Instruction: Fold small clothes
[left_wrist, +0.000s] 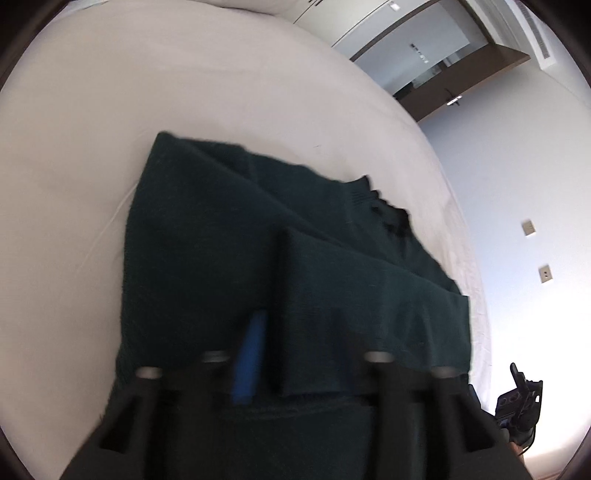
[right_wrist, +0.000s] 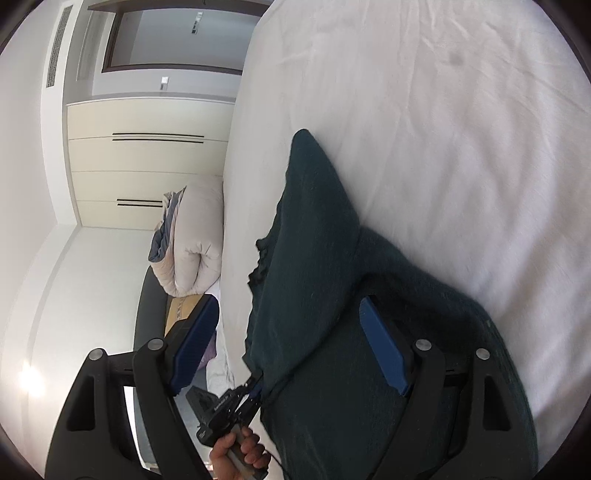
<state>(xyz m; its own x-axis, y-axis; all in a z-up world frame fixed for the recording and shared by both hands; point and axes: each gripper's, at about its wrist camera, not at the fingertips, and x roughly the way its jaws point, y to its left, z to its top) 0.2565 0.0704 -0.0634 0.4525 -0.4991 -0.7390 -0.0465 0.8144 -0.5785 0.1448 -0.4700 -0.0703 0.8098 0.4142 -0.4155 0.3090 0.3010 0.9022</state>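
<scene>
While the dark green garment (left_wrist: 229, 236) lies on the white bed (left_wrist: 74, 184), we see our left gripper (left_wrist: 295, 350) pinching its fold. Only the right view shows our right gripper (right_wrist: 291, 354) spread wide, plus a rolled duvet (right_wrist: 195, 236).

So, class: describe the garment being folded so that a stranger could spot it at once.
Find the wide white bed. On it, near the edge, lies the dark green knitted garment, one part lifted by the left tongs. It is the only dark thing on the sheet.
</scene>
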